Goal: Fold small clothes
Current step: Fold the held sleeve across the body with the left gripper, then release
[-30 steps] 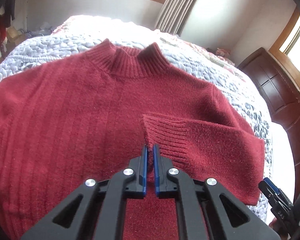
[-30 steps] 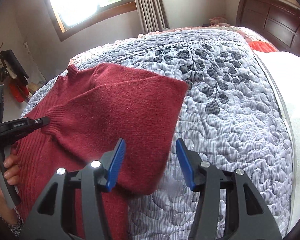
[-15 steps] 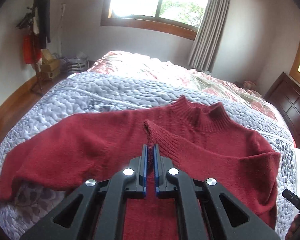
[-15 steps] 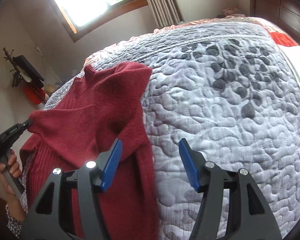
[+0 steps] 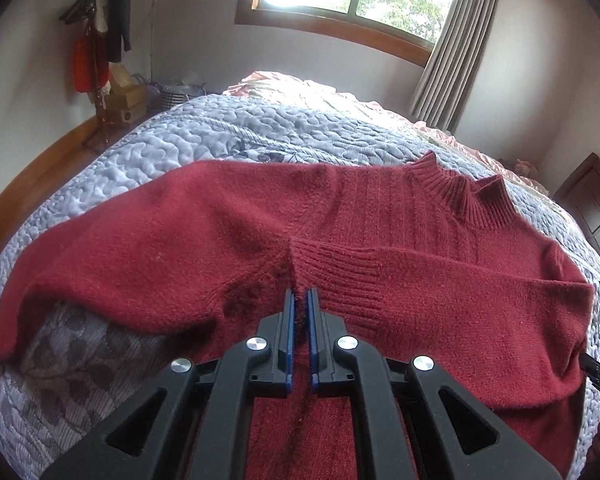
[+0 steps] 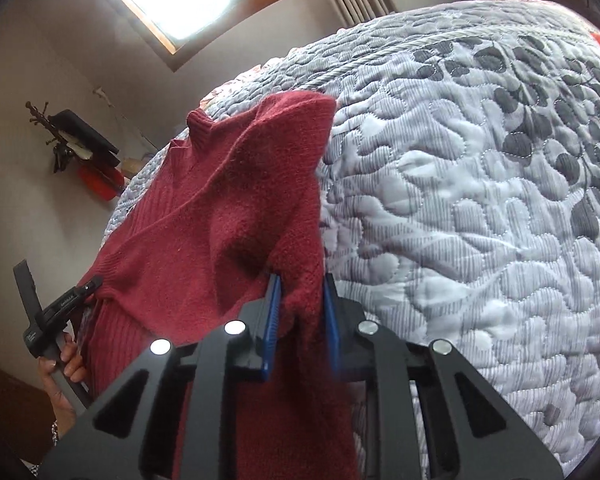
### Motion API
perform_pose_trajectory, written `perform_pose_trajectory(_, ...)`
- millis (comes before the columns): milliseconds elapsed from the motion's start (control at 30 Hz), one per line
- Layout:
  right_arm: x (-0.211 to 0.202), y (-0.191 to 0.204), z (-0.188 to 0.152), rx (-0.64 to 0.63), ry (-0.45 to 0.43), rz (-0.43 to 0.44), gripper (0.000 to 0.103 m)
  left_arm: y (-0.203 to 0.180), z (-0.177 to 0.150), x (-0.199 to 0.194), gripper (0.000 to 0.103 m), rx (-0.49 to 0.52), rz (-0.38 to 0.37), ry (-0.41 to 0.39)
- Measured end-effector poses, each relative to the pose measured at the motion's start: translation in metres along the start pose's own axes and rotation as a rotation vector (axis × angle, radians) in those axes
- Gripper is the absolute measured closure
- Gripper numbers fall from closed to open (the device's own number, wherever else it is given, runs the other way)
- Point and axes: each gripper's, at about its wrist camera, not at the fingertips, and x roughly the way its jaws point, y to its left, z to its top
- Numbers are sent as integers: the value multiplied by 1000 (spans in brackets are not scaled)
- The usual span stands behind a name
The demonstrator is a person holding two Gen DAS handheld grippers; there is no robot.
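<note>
Red sweater (image 5: 260,240) lies face up across the grey quilted bed (image 5: 180,140), collar toward the window. One sleeve is brought over the chest; the other lies spread out to the far side on the quilt.

Left gripper (image 5: 299,300): jaws nearly closed, pinching the ribbed cuff (image 5: 332,276) of the crossed sleeve, which sits over the chest about mid-body.

Right gripper (image 6: 298,292): jaws narrowed around a bunched fold of the sweater's side edge, near the shoulder or armpit. The cloth fills the gap between the blue pads (image 6: 270,320), and the knit looks gathered, so I read it as gripped (contact on the right pad is blurred).

Step in hand, as I judge it: laying the sleeve flat across the body and squaring the side fold. To do it well:
- keep the cuff low and set it down level, parallel to the hem;
- pull gently at the side edge so the fold line runs straight from shoulder down;
- release the cuff only once the sleeve lies without a ridge;
- avoid dragging, since soft knit stretches and creeps on the quilt.

Containers: a basket (image 5: 176,96) and cardboard boxes (image 5: 126,98) stand on the floor beyond the bed; contents too small to tell.
</note>
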Motion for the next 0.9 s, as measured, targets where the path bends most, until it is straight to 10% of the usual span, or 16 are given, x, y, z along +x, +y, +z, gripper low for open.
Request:
perform_pose_trajectory(233,-16,5,14,-21,26,-64,66,13,0,4,91,-7,14,80)
perform_pose_trajectory(333,-29,13,37,-19,-22,-59,47,17,17,-12,70,-3,9,22)
perform_pose_trajectory(567,-1,3,83,87,23,-22,46,6,33,28,58,23,-60,153)
perform_pose_trajectory(800,18,6,96,58,13,16,90,-17,24,37,69,86,-57,149)
perform_pose_trajectory(900,12,19,96,-7,-29,28,93,-26,23,26,84,126,-20,100)
